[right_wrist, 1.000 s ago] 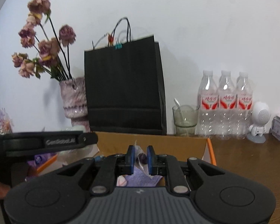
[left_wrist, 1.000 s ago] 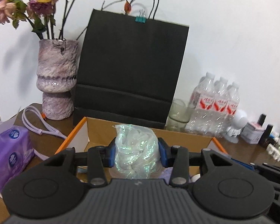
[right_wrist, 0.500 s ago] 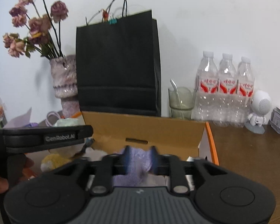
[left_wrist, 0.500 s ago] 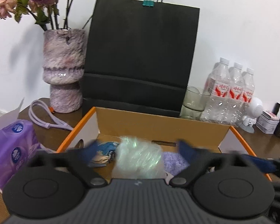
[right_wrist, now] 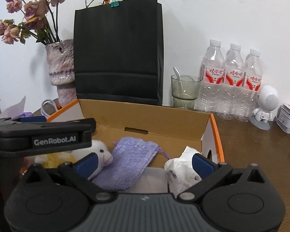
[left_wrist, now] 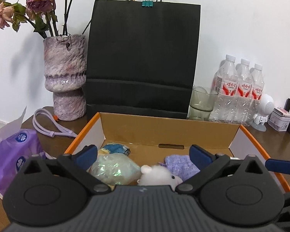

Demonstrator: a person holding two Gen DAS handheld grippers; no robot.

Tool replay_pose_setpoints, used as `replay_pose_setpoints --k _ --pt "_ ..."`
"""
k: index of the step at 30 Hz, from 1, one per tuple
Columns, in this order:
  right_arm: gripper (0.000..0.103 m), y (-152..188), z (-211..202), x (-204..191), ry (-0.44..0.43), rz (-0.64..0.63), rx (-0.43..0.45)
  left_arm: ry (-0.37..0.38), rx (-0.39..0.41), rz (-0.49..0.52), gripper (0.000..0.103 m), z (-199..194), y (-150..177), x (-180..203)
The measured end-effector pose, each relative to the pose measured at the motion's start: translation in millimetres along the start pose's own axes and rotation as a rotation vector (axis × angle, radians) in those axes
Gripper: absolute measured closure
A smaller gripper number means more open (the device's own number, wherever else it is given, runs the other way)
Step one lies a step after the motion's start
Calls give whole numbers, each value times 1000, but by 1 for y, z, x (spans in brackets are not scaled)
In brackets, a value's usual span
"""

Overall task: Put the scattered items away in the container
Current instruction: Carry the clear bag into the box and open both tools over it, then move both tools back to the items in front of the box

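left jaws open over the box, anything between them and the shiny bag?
Nothing visible. The left gripper is open directly above the iridescent bag, which already lies in the cardboard box beside the white plush.

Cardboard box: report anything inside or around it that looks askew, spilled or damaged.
Nothing stands out. In the cardboard box lie an iridescent bag, a white plush toy, a lavender pouch and crumpled white tissue, loosely piled but unspilled. The box walls look intact, and the water bottles behind stand upright.

Bright, even light; sharp frames, fisheye-curved, dark corners.
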State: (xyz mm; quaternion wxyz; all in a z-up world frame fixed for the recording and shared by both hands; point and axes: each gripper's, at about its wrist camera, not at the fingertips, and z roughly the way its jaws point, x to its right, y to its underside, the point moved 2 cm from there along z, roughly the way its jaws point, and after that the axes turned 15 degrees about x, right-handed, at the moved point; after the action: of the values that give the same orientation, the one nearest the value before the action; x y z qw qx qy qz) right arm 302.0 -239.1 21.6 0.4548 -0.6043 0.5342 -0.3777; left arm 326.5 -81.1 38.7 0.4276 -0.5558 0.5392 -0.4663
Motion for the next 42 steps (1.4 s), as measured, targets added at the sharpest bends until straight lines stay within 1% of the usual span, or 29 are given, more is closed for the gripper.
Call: replay_pose_setpoints --k 7,11,14,17,21,27,30,33,38,42 --pt "0 -2 -1 2 4 -1 5 -1 26 -16 0 -9 -8 -4" --pt "0 -6 -6 2 -16 -2 13 5 35 -30 0 -16 -11 -6" --pt "0 -9 -9 2 -18 -1 23 -13 40 -40 0 -21 -13 -6" --pt "0 -10 -11 2 -22 -4 22 -11 44 -53 0 -29 -17 -8" --pt "0 -17 -22 3 -17 -14 43 -13 70 -78 0 -48 -25 -23" --pt "0 -22 -61 17 -38 -5 92 -38 57 -82 0 -73 -27 -64" --pt "0 -14 -82 27 -37 -24 101 -49 42 -69 0 -84 -22 -83" --pt "0 0 -99 35 -27 -38 96 -46 8 -45 0 -95 -15 -99" --pt "0 25 -121 41 -4 -89 89 -43 -39 -12 0 -110 2 -113" --pt "0 45 -132 42 -11 -88 71 -40 -68 19 0 -117 17 -119"
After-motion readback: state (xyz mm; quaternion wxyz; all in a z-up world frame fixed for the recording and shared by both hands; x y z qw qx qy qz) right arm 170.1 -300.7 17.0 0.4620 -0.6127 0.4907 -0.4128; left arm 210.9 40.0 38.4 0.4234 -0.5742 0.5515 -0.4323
